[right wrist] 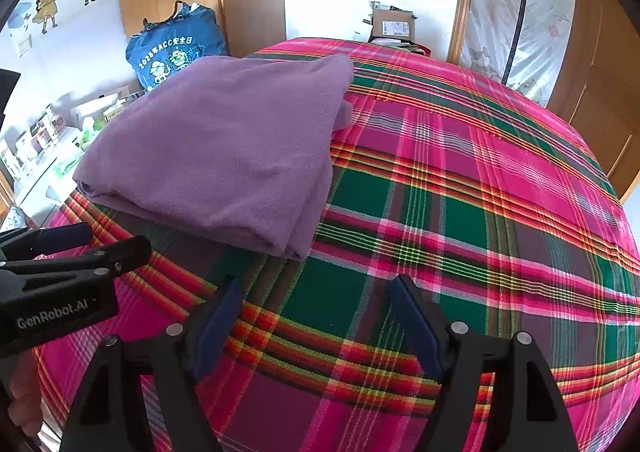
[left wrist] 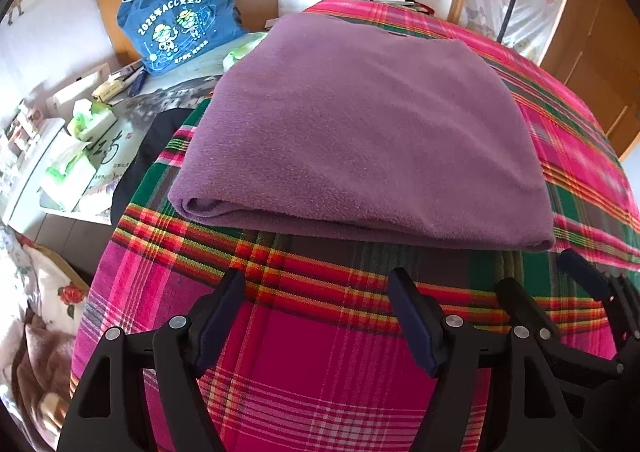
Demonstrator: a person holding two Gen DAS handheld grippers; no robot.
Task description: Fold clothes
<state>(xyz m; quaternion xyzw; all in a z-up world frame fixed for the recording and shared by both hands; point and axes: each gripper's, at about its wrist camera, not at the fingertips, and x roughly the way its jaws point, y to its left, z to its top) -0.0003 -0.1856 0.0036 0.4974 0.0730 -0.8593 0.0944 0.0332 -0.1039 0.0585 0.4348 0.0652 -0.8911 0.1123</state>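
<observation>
The purple fleece (left wrist: pixel 360 132) lay folded on the plaid bedspread (left wrist: pixel 320 352), looking soft, light and limp, best pinched at its thick near edge, while the left gripper (left wrist: pixel 316 316) and right gripper (right wrist: pixel 316 316) both stood wide and empty.

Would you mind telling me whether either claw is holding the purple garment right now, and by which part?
Nothing is held: the left claw and right claw are both open over the plaid bedspread, short of the folded purple garment.
</observation>
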